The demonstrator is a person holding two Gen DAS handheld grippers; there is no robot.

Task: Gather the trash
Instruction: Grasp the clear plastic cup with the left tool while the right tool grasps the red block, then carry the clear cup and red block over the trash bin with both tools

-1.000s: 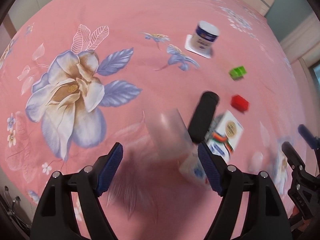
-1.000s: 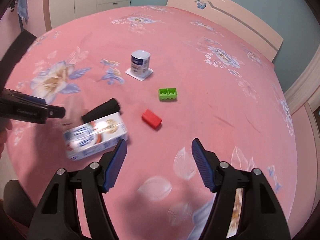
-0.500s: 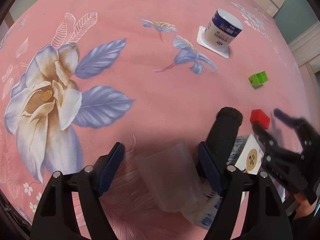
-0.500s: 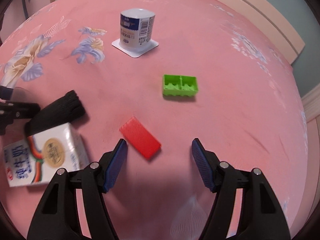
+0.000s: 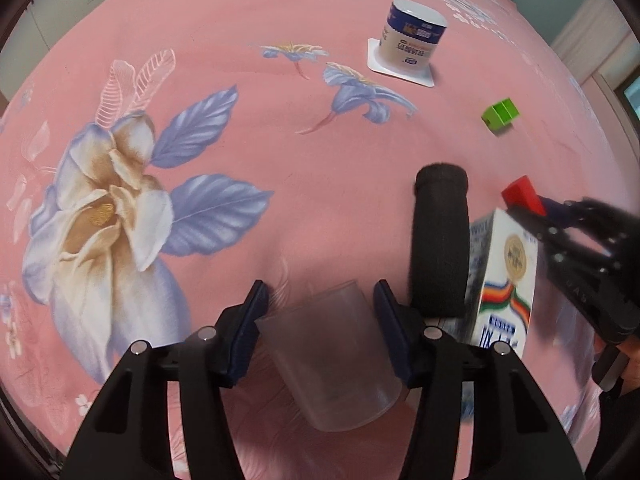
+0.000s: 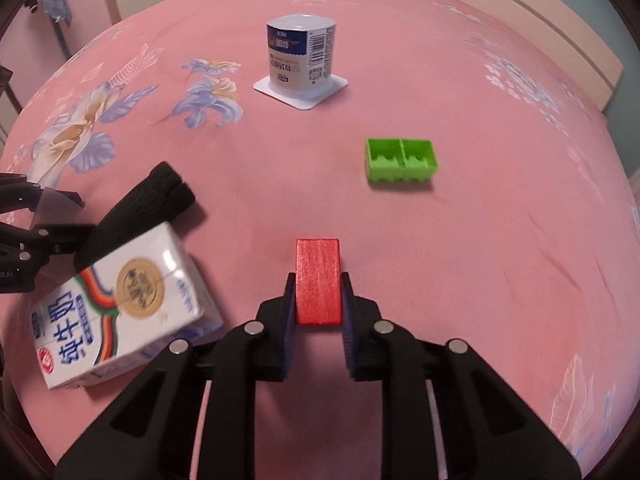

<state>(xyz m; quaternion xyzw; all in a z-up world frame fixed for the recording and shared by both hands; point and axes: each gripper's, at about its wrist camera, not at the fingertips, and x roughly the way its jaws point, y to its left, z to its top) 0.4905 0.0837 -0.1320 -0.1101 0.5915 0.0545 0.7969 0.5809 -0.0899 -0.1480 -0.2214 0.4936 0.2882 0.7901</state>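
On the pink flowered bed, the right gripper has just closed, its fingers pinching a ribbed red block, while the left gripper has been closing around a clear plastic cup lying on its side beside a milk carton.

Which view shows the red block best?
Right wrist view: the red block sits centred, clamped between the right hand-held gripper jaws, top face fully visible. The left wrist view shows only one corner at its right edge, behind the milk carton.
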